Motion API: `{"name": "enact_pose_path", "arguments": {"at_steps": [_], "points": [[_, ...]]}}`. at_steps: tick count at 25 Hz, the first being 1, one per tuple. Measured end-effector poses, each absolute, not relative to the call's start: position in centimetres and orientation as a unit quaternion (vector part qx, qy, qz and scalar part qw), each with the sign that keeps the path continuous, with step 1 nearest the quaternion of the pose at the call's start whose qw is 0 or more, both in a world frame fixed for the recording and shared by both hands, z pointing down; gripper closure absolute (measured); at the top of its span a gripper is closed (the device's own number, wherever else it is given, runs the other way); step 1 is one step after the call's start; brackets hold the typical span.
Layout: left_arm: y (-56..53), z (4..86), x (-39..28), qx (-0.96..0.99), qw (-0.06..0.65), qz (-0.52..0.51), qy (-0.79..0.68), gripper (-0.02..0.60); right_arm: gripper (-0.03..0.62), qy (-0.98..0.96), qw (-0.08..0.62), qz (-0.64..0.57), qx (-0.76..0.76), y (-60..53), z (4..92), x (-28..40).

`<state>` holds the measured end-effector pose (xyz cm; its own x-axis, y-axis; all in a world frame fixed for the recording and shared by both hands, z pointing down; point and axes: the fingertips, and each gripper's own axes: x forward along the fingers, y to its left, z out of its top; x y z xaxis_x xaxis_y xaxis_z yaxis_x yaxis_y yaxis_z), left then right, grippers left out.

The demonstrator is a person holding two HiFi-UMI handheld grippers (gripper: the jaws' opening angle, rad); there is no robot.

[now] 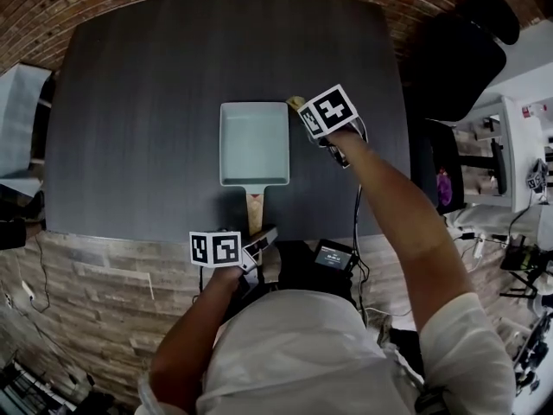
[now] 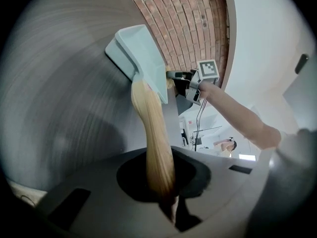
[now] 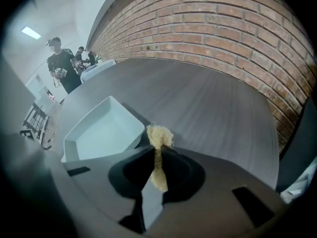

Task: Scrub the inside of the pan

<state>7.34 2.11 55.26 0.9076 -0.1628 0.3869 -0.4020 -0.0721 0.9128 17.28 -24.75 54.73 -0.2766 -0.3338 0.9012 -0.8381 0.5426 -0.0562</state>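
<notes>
Currently you're on the approach, no scrubbing yet. Your left gripper (image 1: 262,242) is clamped almost fully together on the wooden handle (image 1: 254,207), bracing it at the near edge of the table (image 1: 130,102). The pan (image 1: 254,145), pale and rectangular, sits flat mid-table with nothing in it. Your right gripper (image 1: 304,111) pinches a yellowish scrub pad (image 3: 159,134), jaws tight on it, with the tip poking out past them. The pad hangs just beside the pan's right rim at the far corner, outside the walls; can't tell whether it touches the rim. Next move, my read: carry the pad left over the rim, lower it onto the pan floor, press, then stroke. Grip the handle firmly so the pan doesn't skate.
</notes>
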Motion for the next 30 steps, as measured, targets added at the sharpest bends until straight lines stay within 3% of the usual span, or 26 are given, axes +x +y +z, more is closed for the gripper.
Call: {"name": "enact_pose_path", "arguments": {"at_steps": [18, 30], "points": [[3.6, 56.7, 6.8, 0.732, 0.632, 0.194, -0.164, 0.548, 0.549, -0.802, 0.469, 0.252, 0.272, -19.8, 55.5, 14.4], [3.6, 55.7, 7.9, 0.736, 0.635, 0.194, -0.134, 0.546, 0.549, -0.813, 0.468, 0.249, 0.241, -15.1, 55.6, 13.5]]}}
